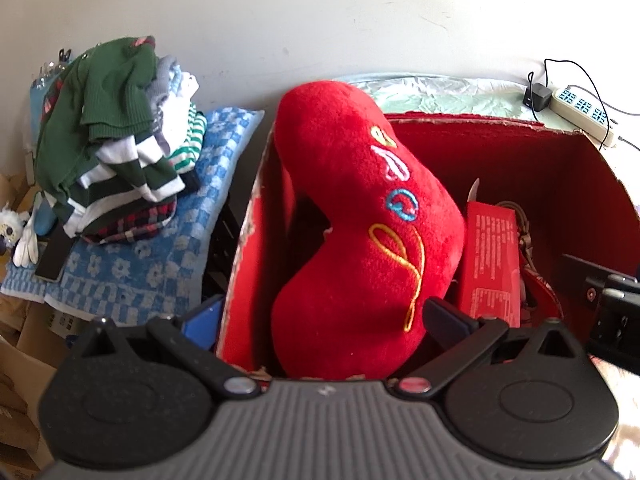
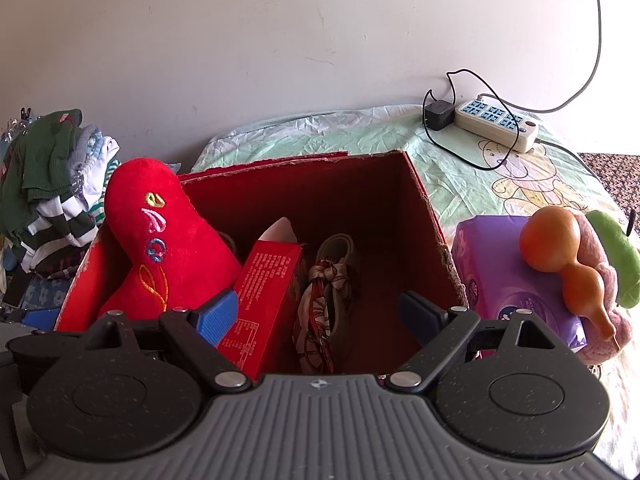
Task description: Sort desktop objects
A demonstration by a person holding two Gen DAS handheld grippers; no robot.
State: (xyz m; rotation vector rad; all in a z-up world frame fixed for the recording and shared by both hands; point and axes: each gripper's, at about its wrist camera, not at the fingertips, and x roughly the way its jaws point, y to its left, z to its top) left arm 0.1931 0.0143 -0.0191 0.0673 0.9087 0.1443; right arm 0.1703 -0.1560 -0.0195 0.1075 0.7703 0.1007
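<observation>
Red heart-shaped plush pillow point(image 1: 360, 232) stands on edge inside the open red cardboard box point(image 1: 540, 160), leaning against the box's left wall. In the left wrist view its long axis runs from 6 o'clock up to 11 o'clock, one rounded lobe poking above the rim, embroidered face toward 3 o'clock. The left gripper point(image 1: 324, 320) has its fingers spread wide, the pillow's lower end between them; the right blue pad point(image 1: 446, 316) sits just beside the plush, the left pad point(image 1: 202, 322) is outside the box wall. Cannot tell whether either pad actually touches the pillow, not clamped as far as shown.

In the right wrist view the right gripper point(image 2: 320, 312) is also spread apart, nothing between the pads, held over the box's near edge. Inside the box: the pillow at 9 o'clock, a red carton point(image 2: 268, 292) leaning against it with its long axis from 6 to 12 o'clock, tilted slightly right, pale flap on top; a patterned scarf point(image 2: 320, 304) bunched just right of the carton.

Outside the box at 3 o'clock: purple tissue pack point(image 2: 508, 276), orange gourd point(image 2: 560, 256) lying on it with the narrow end pointing to 5 o'clock, pink-and-green plush point(image 2: 612, 256) behind. Power strip point(image 2: 496, 122) at 1 o'clock on the printed sheet point(image 2: 460, 172). Pile of folded clothes point(image 1: 112, 136) at 9 o'clock on a blue checked towel point(image 1: 160, 248).
</observation>
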